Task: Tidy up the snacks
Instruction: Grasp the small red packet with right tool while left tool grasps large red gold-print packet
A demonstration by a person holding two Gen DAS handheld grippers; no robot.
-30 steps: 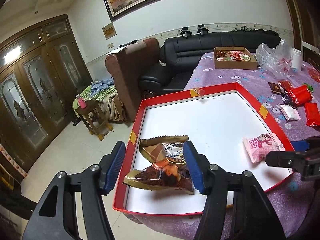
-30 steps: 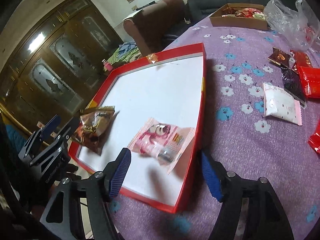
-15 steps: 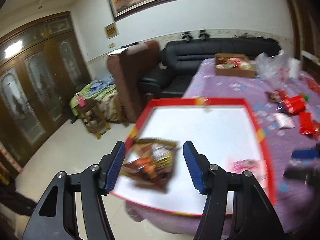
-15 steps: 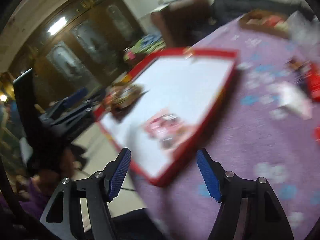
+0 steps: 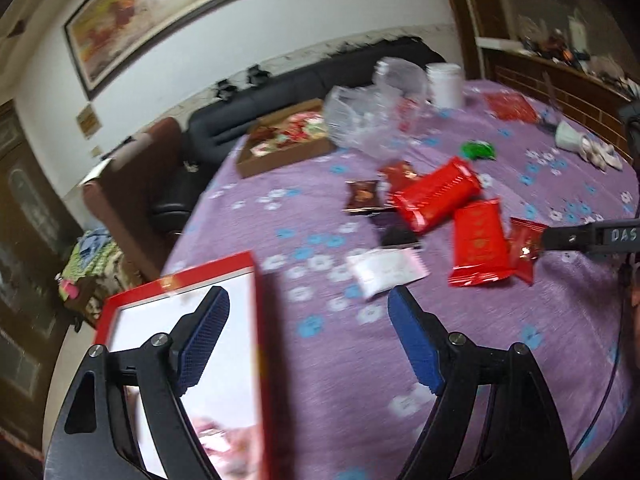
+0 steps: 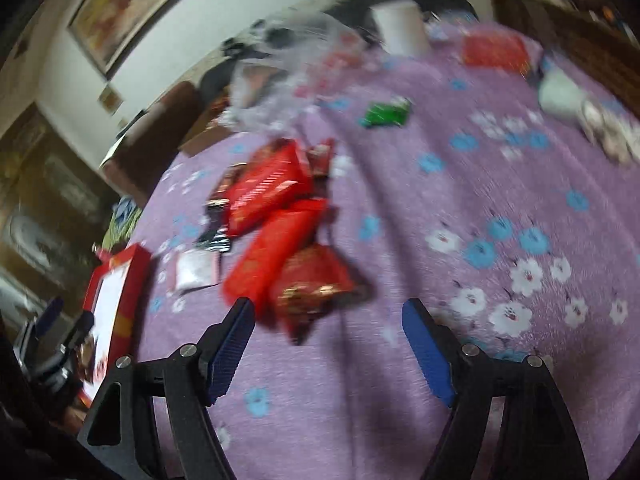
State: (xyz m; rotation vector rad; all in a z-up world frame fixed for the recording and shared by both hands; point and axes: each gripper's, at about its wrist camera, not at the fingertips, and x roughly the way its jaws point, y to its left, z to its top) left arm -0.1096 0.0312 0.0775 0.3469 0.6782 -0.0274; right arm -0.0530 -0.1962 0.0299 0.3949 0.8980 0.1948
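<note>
Left wrist: "DAS" on right tool (image 5: 576, 237)

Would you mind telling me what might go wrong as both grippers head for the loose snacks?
1. The small red packet lies against the long red packet; the open right gripper may catch both.
2. The right-wrist view is blurred, so aim may be off.
3. The open left gripper points near the white sachet, close to the right gripper's target; they might collide.

Black sofa (image 5: 304, 92) below framed painting (image 5: 160, 12)
</note>
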